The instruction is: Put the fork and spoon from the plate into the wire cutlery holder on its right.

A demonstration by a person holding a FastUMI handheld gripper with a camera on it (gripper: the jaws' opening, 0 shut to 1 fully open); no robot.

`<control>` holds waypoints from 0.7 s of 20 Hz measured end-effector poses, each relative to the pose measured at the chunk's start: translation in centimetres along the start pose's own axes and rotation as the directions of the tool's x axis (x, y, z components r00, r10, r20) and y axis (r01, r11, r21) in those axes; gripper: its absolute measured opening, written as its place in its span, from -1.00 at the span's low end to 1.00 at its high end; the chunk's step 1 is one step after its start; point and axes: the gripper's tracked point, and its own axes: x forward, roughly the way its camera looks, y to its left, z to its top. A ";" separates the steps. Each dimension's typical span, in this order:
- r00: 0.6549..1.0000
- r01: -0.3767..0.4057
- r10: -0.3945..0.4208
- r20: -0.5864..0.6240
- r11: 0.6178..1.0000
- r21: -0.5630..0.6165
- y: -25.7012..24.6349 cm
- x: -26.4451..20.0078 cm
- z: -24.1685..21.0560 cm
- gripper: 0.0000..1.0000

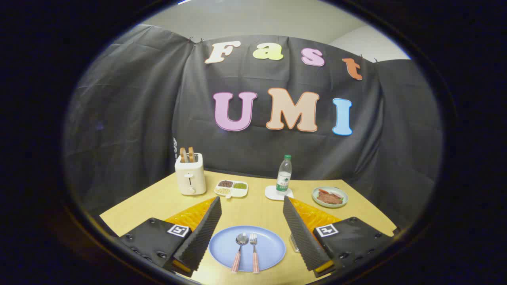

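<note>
- Gripper view: honestly you haven't started yet. The spoon [239, 251] and the fork [254, 252] are both lying side by side on the blue plate [273, 247], bowl and tines pointing away from you, checkered handles toward you. Neither one has been lifted, so both pieces are left to do.
- Your gripper [252, 233] is spread wide with nothing in it. The plate and both utensils sit right in the open gap between the fingers, low down near the tips. The pads aren't touching anything that I can see.
- The wire cutlery holder [293, 242] is mostly hidden behind your right finger. There's just a sliver of something pale and wiry peeking out just past the plate's right rim, hard up against that finger. I'd guess that's it, but I can't tell how deep or how open it is from here.
- Stuff beyond the fingers, well apart from the job: a toaster [190, 178] with toast sticking up, a divided dish of grains [231, 188], a water bottle [284, 175] on a white coaster [278, 193], and a small plate of meat [330, 196], all at the far end of the wooden table [253, 209].
- So the tally is zero of two done. My call: start with the fork, since it lies on the holder's side.
</note>
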 end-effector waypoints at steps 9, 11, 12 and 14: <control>1.000 -0.005 0.005 -0.008 1.000 0.005 0.4 0.7 0.0 0.98; 1.000 -0.002 0.002 -0.020 1.000 -0.005 0.3 0.9 0.0 0.98; 0.999 -0.005 0.005 -0.034 1.000 -0.008 0.3 1.1 -0.2 0.98; 0.997 -0.003 0.002 -0.077 1.000 -0.015 0.1 1.4 -0.9 0.98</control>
